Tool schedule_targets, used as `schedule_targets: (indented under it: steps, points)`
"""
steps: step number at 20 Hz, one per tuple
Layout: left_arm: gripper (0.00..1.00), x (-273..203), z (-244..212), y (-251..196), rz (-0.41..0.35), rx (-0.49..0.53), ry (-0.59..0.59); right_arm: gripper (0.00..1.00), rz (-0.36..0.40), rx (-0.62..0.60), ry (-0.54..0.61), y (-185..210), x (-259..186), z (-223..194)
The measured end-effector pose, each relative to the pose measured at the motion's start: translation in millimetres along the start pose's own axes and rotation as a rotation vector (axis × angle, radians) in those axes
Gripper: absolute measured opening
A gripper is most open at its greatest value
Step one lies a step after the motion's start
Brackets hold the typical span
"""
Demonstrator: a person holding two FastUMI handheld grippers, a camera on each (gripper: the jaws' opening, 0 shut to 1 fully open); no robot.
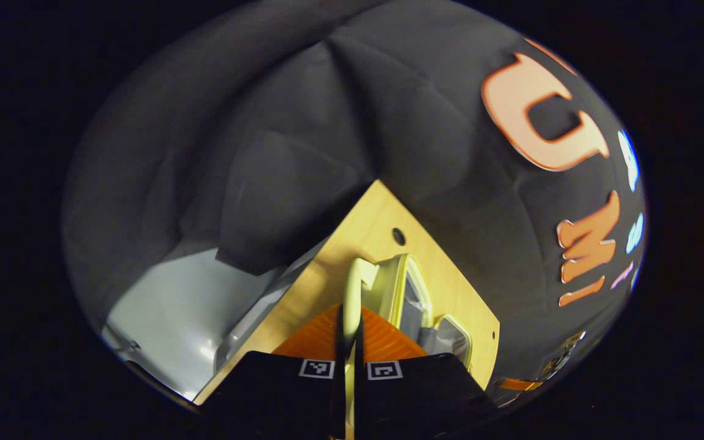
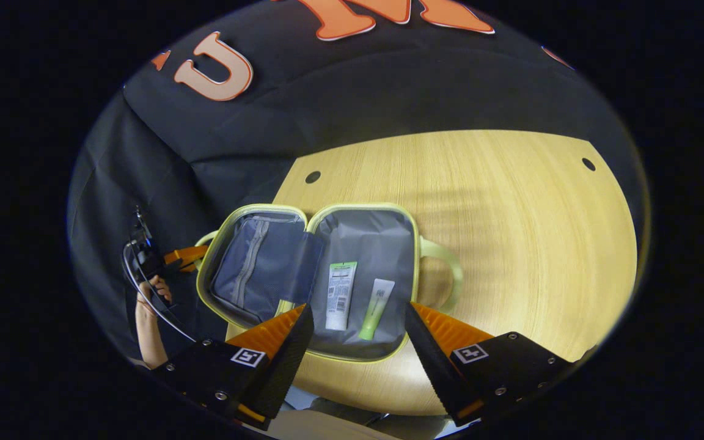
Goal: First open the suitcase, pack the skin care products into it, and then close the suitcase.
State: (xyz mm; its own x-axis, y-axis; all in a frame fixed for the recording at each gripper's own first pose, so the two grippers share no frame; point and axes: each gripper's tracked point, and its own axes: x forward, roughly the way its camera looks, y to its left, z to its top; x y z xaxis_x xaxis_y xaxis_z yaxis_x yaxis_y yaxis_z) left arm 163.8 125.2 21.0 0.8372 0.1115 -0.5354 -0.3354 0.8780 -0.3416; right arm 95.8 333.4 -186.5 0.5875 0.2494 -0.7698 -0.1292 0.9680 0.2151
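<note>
Right gripper view: tubes (image 2: pixel 352 299) between spread tongs (image 2: pixel 358 342).

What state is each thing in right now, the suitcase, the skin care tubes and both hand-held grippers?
Pale green suitcase with grey lining: open flat on the wooden table.
White skin care tube: lying inside the suitcase.
Light green skin care tube: lying inside, beside the white one.
Left hand-held gripper: shut on the suitcase's pale green handle.
Right hand-held gripper: open, above the suitcase's near edge, holding nothing.
</note>
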Motion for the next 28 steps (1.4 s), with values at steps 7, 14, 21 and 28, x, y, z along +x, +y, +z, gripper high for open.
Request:
schedule_targets:
  steps: [7, 14, 21, 28]
  points:
    - [0.05, -42.9, -14.2, -174.6, 0.046, 0.373, -0.051, 0.96, 0.015, -0.069, -0.168, -45.2, -62.9, 47.9]
    - [0.05, -37.9, -97.4, -300.3, 0.027, 0.566, -0.034, 0.96, -0.051, -0.117, -0.309, -142.1, -136.1, 77.8]
    - [0.05, 3.5, -199.8, -370.4, -0.029, 0.623, 0.08, 0.96, -0.103, -0.068, -0.338, -224.4, -172.1, 61.6]
    - [0.06, 60.6, -297.9, -381.0, -0.017, 0.669, 0.24, 0.96, -0.148, -0.035, -0.319, -278.3, -184.3, 46.0]
